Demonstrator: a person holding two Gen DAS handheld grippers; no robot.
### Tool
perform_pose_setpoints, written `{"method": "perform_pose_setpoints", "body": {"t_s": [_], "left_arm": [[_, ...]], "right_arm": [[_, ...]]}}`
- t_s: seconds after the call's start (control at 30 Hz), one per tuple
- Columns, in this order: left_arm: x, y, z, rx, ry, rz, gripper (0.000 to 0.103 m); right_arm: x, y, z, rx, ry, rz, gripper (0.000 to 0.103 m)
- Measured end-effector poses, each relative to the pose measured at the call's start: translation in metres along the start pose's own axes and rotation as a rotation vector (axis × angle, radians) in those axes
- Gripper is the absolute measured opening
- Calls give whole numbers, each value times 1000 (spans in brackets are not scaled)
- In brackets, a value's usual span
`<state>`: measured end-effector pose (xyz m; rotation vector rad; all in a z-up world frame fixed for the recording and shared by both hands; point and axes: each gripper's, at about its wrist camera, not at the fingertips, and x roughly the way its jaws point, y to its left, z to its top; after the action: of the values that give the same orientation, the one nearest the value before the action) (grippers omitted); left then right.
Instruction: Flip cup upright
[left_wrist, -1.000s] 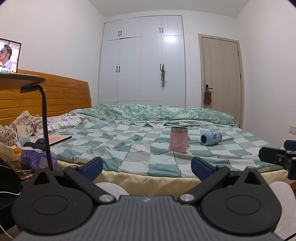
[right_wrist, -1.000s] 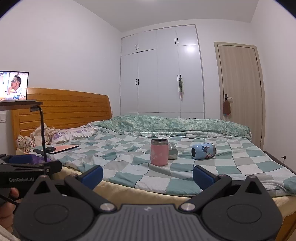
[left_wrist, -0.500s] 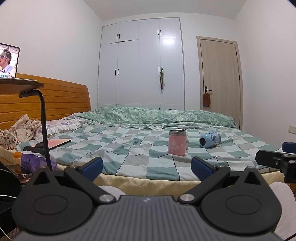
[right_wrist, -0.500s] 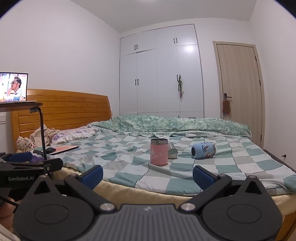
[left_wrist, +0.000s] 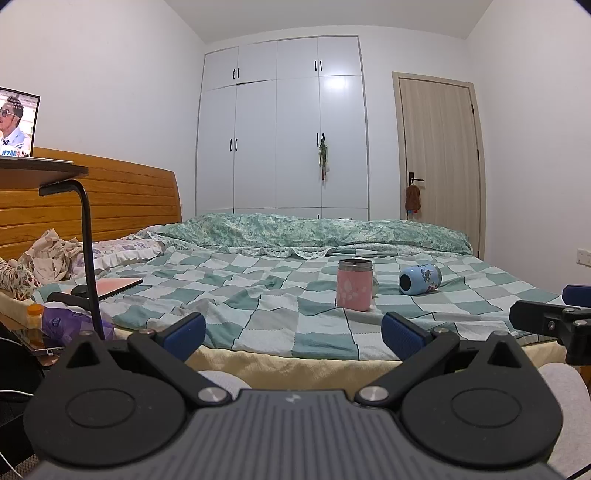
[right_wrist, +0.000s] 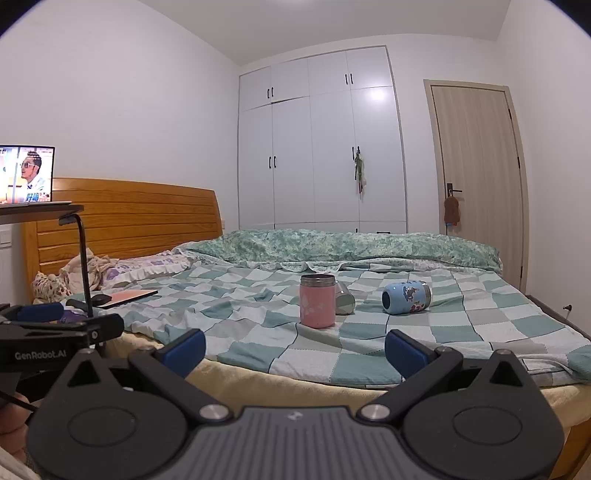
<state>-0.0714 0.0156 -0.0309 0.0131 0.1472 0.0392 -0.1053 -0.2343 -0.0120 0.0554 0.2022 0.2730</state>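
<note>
Blue cup on its side on the bed, both your grippers spread wide and empty.

The blue cup (right_wrist: 405, 297) lies well beyond your right gripper (right_wrist: 295, 350), ahead of its right jaw, past your left gripper (left_wrist: 293, 332). It looks rigid, light, smooth and likely to roll on soft bedding; clamp mid-body across the barrel.
</note>
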Motion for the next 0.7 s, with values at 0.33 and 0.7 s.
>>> {"method": "perform_pose_setpoints", "body": {"t_s": [0.33,0.7], "left_arm": [[0,1,0,1,-3,2,103],[0,1,1,1,-3,2,103]], "right_arm": [[1,0,0,1,-4,-2,103],[2,1,0,1,-3,-2,103]]}}
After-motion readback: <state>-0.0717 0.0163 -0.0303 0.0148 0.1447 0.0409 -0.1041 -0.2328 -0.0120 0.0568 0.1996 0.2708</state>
